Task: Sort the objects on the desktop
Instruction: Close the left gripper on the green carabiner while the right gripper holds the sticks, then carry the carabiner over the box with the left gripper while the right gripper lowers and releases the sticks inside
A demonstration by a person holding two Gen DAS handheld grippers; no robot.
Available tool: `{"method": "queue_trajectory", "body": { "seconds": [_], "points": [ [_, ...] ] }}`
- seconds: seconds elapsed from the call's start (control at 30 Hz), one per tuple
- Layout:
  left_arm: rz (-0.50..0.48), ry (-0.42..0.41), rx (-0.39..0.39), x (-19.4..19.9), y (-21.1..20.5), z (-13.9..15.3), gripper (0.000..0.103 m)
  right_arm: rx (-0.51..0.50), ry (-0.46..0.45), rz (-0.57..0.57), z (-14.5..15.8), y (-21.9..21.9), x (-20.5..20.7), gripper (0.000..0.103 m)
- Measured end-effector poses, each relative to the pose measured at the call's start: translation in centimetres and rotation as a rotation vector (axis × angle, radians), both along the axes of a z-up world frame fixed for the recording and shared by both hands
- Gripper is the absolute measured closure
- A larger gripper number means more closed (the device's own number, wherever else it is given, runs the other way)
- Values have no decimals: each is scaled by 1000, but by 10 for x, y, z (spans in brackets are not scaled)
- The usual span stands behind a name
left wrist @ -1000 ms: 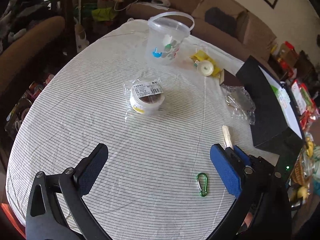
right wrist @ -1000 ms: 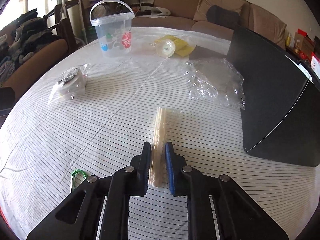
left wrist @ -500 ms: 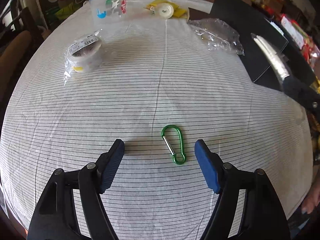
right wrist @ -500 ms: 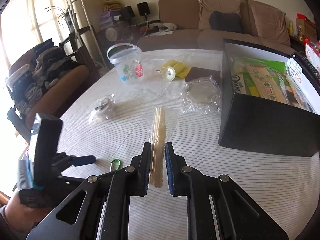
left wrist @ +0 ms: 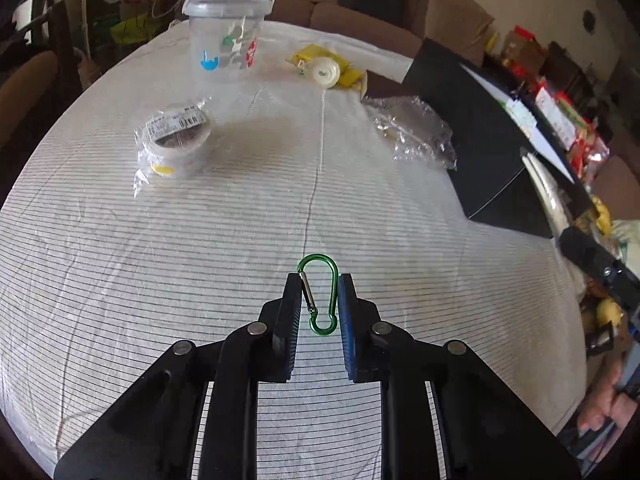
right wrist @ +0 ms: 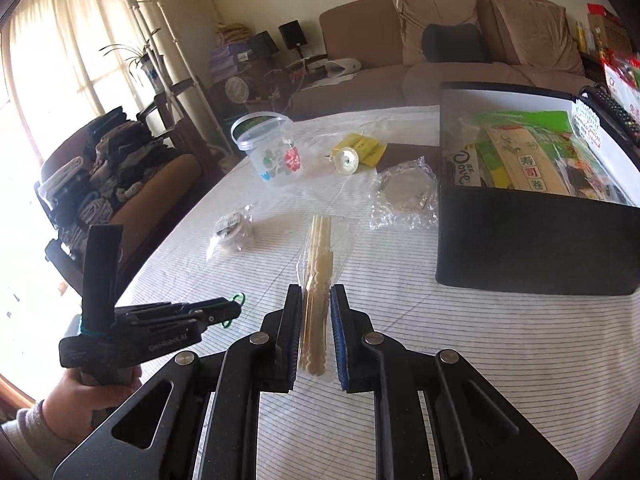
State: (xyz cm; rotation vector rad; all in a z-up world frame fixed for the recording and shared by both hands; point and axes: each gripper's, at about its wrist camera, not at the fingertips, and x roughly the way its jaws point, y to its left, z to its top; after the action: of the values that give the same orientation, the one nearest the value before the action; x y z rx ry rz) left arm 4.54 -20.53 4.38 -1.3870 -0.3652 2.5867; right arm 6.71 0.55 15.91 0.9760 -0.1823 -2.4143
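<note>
**Now: 2 grippers, 2 objects, 1 striped tabletop**

Left wrist view: the left gripper (left wrist: pixel 319 300) points down at the white, thin-striped tabletop (left wrist: pixel 160 260). Its jaws are closing around a small green metal carabiner (left wrist: pixel 319 294), which lies flat on the cloth between the 2 blue pads; the pads sit just beside its long sides, and whether they press on it yet cannot be told.

Right wrist view: the right gripper (right wrist: pixel 316 312) is clamped narrow on a clear plastic sleeve of pale wooden sticks (right wrist: pixel 318 264), held above the tabletop with the free end pointing away from the camera. A hand (right wrist: pixel 86 394) in a grey sleeve holds the left gripper low at the left edge of this view.

Farther back on the tabletop lie a wrapped roll of white tape (left wrist: pixel 174 146), a clear plastic bucket with a handle and coloured print (left wrist: pixel 226 44), a yellow packet with a white disc (left wrist: pixel 326 72) and a crumpled clear bag (left wrist: pixel 412 130). A black box (right wrist: pixel 536 256) at the right holds printed packets.
</note>
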Motion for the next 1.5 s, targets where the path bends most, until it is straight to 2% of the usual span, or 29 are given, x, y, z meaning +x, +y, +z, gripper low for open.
{"method": "queue_trajectory", "body": {
  "seconds": [0.17, 0.33, 0.47, 0.6, 0.73, 0.87, 1.03, 1.1, 1.2, 1.27, 1.33, 1.5],
  "points": [
    [-11, 64, 54, -5, 7, 30, 86, 10, 50, 6, 23, 7, 1, 89],
    [-77, 104, 68, -19, 40, 61, 86, 22, 84, -47, 58, 41, -21, 89],
    [-131, 121, 91, -41, 70, 83, 86, 31, 77, -112, 83, 78, -67, 89],
    [-158, 140, 145, -77, 90, 107, 86, -32, -1, -157, 93, 107, -137, 89],
    [-174, 169, 151, -113, 106, 126, 86, -77, -98, -193, 83, 112, -214, 89],
    [-175, 194, 133, -147, 114, 136, 86, -98, -182, -220, 55, 102, -284, 89],
    [-172, 187, 125, -182, 119, 127, 86, -137, -321, -261, 7, 94, -354, 89],
    [-177, 169, 131, -192, 122, 118, 86, -150, -366, -251, -7, 91, -370, 86],
    [-187, 151, 121, -204, 131, 106, 86, -91, -398, -214, -15, 86, -375, 80],
    [-194, 146, 126, -210, 138, 102, 86, -78, -353, -195, -5, 91, -366, 58],
    [-203, 145, 125, -216, 147, 101, 86, -87, -289, -170, 13, 103, -351, 52],
    [-227, 120, 105, -238, 179, 101, 86, -159, -181, -142, 58, 152, -292, 49]
  ]
}}
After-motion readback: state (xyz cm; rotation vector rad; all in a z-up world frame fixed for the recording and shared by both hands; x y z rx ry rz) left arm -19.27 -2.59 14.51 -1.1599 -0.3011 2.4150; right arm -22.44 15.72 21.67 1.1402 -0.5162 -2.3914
